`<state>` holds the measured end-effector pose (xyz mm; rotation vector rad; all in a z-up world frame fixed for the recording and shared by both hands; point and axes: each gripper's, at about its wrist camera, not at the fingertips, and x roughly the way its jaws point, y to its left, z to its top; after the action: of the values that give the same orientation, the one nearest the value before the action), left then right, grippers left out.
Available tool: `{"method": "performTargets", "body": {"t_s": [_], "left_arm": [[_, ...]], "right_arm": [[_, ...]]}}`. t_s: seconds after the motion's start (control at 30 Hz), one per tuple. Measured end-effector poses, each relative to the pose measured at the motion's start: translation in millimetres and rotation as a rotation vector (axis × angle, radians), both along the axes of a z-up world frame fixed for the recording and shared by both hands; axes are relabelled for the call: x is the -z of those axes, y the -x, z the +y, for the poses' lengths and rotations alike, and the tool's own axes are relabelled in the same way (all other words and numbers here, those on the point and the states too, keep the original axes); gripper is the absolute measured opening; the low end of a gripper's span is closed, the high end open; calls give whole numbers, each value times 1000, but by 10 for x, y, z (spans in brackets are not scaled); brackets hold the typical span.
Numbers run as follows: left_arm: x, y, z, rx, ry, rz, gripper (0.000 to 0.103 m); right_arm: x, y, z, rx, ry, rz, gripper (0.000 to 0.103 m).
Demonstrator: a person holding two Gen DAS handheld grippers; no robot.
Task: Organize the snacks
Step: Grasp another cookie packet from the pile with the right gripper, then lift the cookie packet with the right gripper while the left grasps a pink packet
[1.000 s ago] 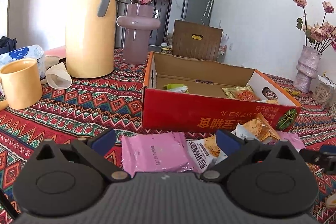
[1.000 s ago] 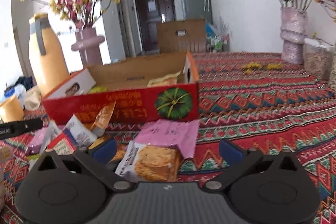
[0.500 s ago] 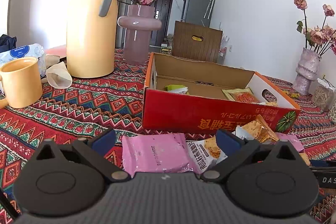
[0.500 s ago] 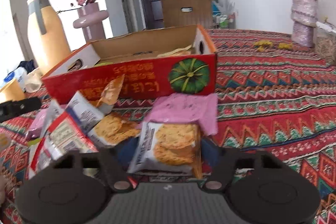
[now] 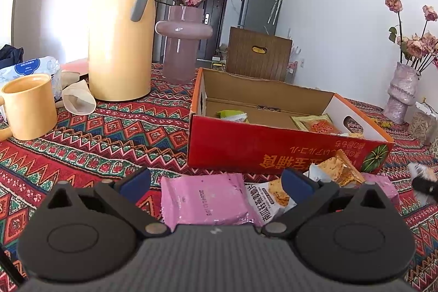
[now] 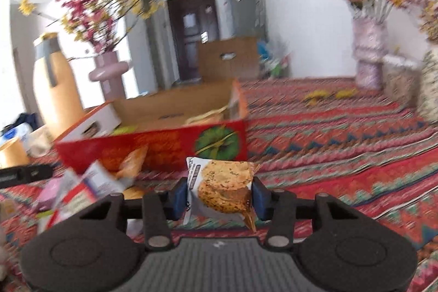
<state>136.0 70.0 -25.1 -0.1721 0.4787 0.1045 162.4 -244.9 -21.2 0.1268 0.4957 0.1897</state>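
Observation:
My right gripper has its jaws closing on a white cracker packet, and the blue pads press both its sides; the packet hangs clear of the cloth. Behind it stands the red cardboard box, open on top, with a few packets inside. In the left wrist view my left gripper stands open above a pink packet and a white cracker packet lying before the same red box. More loose packets lie to the right.
A yellow thermos jug, a yellow mug, a tipped paper cup and a pink flower vase stand left of the box. Another vase stands at far right. A patterned cloth covers the table.
The right gripper's jaws came together on the cracker packet and lifted it off the pile, towards the box. The left gripper has stayed still and open.

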Motion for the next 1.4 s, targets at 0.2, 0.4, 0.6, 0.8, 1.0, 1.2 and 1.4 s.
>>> {"method": "performTargets", "body": {"t_s": [0.2,0.4,0.6,0.8,1.0,1.2,1.4], "left_arm": [[7,-7,-12,-3,-4,7,103],[16,-30,-8,-8,-4,18,103],[37,-87,-9,-7,-12,56,103],[49,-232,47,-34,0,146,103],[-7,-397,24,-66,-36,220,103],[46,-525,-45,-80,-64,280,103],[109,-555,-81,-92,-62,307,95]], "right_arm": [[33,-168,-174,125,51,-69,46],[105,-216,-179,125,50,-86,46],[113,-192,-222,129,25,-91,46],[120,-198,-252,127,5,-84,47],[126,-200,-277,122,-17,-82,47],[126,-189,-294,123,-34,-85,47],[126,-183,-305,118,-42,-87,47]]}}
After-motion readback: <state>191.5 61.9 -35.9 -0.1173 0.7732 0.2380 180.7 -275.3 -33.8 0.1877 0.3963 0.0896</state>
